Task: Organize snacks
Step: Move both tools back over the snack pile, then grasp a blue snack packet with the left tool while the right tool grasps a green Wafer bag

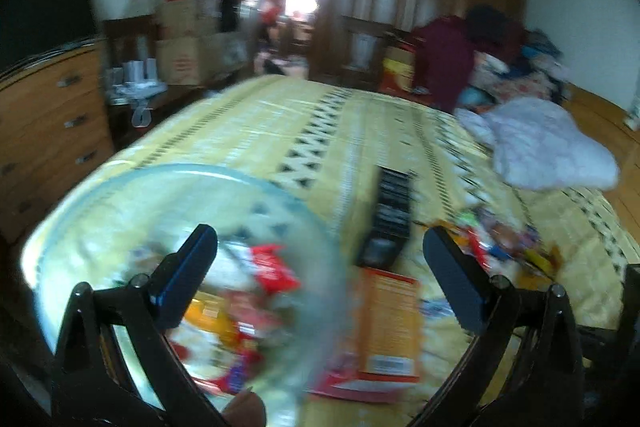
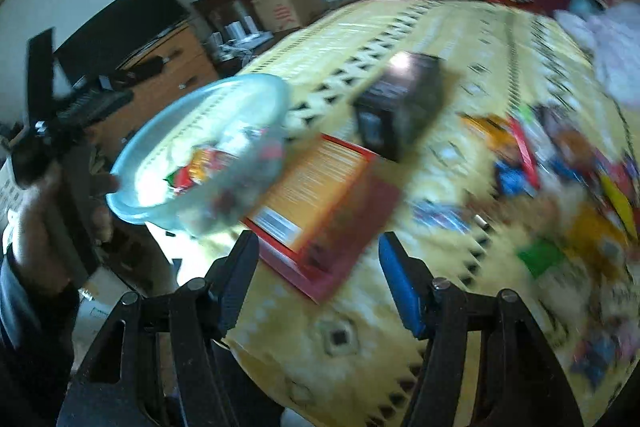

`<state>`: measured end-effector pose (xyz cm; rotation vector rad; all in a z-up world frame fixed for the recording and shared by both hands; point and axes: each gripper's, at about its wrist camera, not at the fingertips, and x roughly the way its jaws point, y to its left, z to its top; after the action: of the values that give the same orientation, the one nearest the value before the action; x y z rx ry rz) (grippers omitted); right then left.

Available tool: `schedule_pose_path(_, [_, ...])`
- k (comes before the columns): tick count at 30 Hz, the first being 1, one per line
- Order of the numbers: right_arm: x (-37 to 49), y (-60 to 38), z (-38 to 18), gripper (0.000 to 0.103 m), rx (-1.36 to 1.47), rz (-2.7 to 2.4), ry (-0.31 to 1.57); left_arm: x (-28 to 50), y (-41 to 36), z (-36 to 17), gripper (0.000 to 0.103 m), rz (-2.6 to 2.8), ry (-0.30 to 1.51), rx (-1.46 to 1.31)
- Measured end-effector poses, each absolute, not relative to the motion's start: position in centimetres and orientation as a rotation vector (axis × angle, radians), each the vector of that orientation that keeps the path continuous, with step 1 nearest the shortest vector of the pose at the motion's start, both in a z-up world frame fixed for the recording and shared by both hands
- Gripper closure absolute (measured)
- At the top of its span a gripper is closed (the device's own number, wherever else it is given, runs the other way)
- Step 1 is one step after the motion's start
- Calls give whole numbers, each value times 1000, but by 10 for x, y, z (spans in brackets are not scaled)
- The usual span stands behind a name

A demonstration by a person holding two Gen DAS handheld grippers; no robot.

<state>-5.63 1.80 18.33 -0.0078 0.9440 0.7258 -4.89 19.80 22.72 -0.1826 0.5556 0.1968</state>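
Sorting snacks [image 2: 552, 179] into the clear bowl [image 2: 256, 87] on the bed [image 2: 400, 27]. Left hand-held gripper [image 1: 320, 251] wide open, empty. Right hand-held gripper [image 2: 316, 255] half open, empty. Next: probably grab another snack.

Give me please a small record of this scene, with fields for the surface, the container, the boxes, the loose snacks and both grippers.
surface: bed with yellow patterned cover
container: clear bowl holding some wrapped snacks
boxes: orange box lying flat; black box behind it
loose snacks: scattered pile, right of the boxes
left gripper: open, empty
right gripper: open, empty
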Motion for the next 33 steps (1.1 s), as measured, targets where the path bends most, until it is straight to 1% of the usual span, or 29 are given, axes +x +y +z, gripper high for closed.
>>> schedule_pose_path(5, [-70, -52, 168, 37, 7, 598, 958, -36, 133, 214, 0, -1, 635, -118])
schedule_pose_path(10, [-67, -154, 137, 37, 117, 415, 1006, -28, 80, 184, 0, -139, 724, -83])
schedule_pose_path(14, [-28, -254, 117, 37, 330, 234, 1004, -19, 54, 164, 0, -175, 787, -59])
schedule_pose_path(19, [26, -333, 82, 35, 506, 59, 985, -22, 34, 152, 0, -202, 822, -31])
schedule_pose_path(21, [47, -339, 63, 35, 556, 60, 1006, -21, 32, 149, 0, -200, 829, -18])
schedule_pose_path(24, [76, -321, 37, 35, 624, 120, 1045, -19, 27, 144, 0, -190, 844, -5])
schedule_pose_path(27, [87, -264, 37, 34, 564, 228, 1077, -18, 25, 140, 0, -176, 857, 8])
schedule_pose_path(30, [89, -200, 40, 34, 433, 399, 1132, -17, 26, 137, 0, -164, 869, 7])
schedule_pose_path(32, [82, -184, 47, 34, 378, 460, 1137, -19, 27, 137, 0, -162, 870, 14])
schedule_pose_path(33, [76, -182, 58, 35, 341, 462, 1108, -20, 27, 137, 0, -164, 872, 18])
